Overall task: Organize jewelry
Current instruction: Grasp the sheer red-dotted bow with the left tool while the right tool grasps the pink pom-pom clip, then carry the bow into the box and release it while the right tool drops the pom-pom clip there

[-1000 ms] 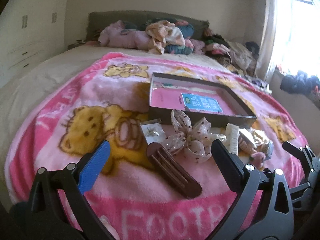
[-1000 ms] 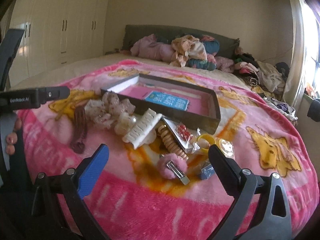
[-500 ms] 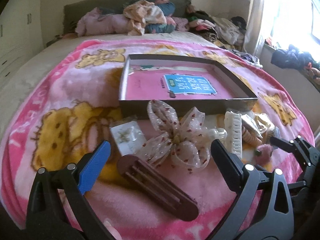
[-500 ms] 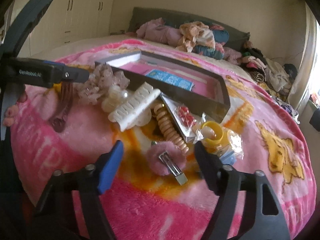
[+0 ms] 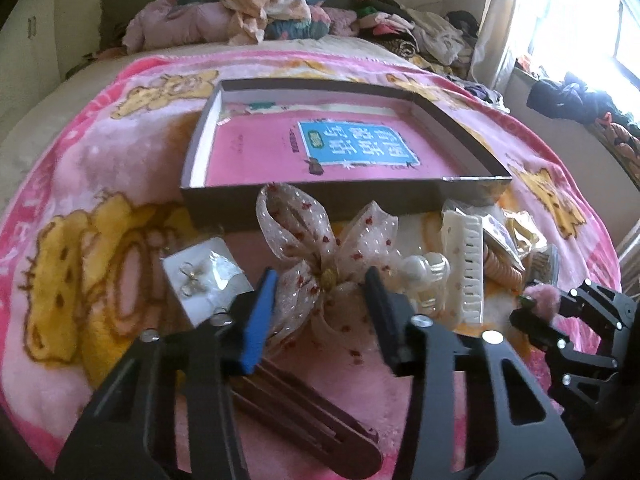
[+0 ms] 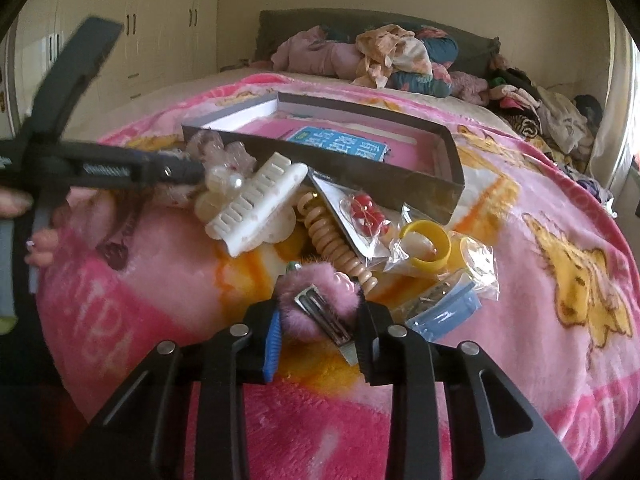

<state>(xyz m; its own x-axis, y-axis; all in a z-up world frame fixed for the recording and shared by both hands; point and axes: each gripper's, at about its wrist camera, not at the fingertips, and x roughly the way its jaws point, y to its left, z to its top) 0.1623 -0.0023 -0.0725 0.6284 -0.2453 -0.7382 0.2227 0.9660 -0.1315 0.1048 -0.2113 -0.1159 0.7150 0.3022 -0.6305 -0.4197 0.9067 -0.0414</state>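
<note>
A sheer bow (image 5: 320, 248) with red dots lies on the pink blanket in front of a shallow dark box (image 5: 312, 196) with a pink floor. My left gripper (image 5: 320, 312) is closing on the bow, and its pads touch the fabric on both sides. A brown hair clip (image 5: 304, 412) lies under its fingers. My right gripper (image 6: 318, 336) is closing on a pink pompom hair clip (image 6: 316, 292), which fills the gap between the pads. A white claw clip (image 6: 256, 200) lies between the two.
A card of earrings (image 5: 200, 276) sits left of the bow. A beige spiral hair tie (image 6: 332, 240), a red earring packet (image 6: 364, 212), a yellow ring (image 6: 428, 244) and a blue packet (image 6: 448, 308) lie by the box. Clothes pile at the headboard.
Both grippers went from wide open to narrow. The left one moved forward and down to the bow. The right one dropped around the pink pompom clip.
</note>
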